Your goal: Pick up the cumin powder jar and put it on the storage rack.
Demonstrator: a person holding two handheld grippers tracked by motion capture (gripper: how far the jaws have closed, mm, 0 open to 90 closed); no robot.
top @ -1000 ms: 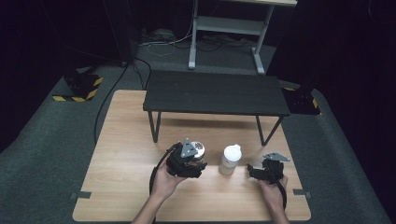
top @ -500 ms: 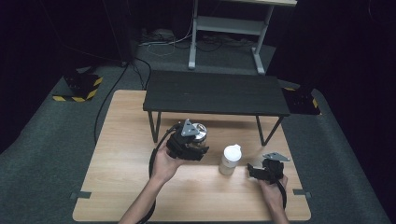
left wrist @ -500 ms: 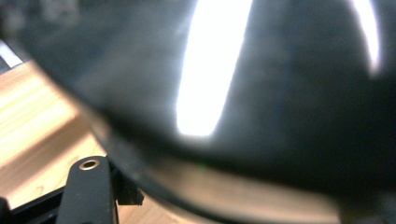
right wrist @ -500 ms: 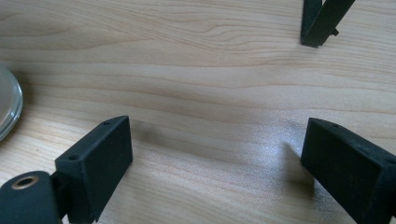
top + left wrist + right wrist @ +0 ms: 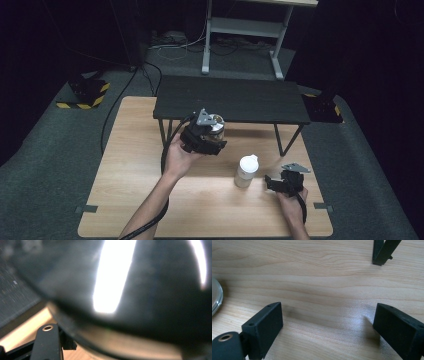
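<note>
Jar [image 5: 216,124] clamped upright in left gripper [image 5: 207,140], lifted at bench [image 5: 280,102] edge. Bottle [image 5: 246,171] stands at 4 o'clock from it; right gripper [image 5: 272,182], wide and empty, rests nearer.

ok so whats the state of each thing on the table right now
left gripper: lifted off the table, shut on a round shiny jar
right gripper: low at the tabletop, jaws open, nothing between them
white bottle: upright on the wooden table, cap on, untouched
black bench: standing on the table, top bare
</note>
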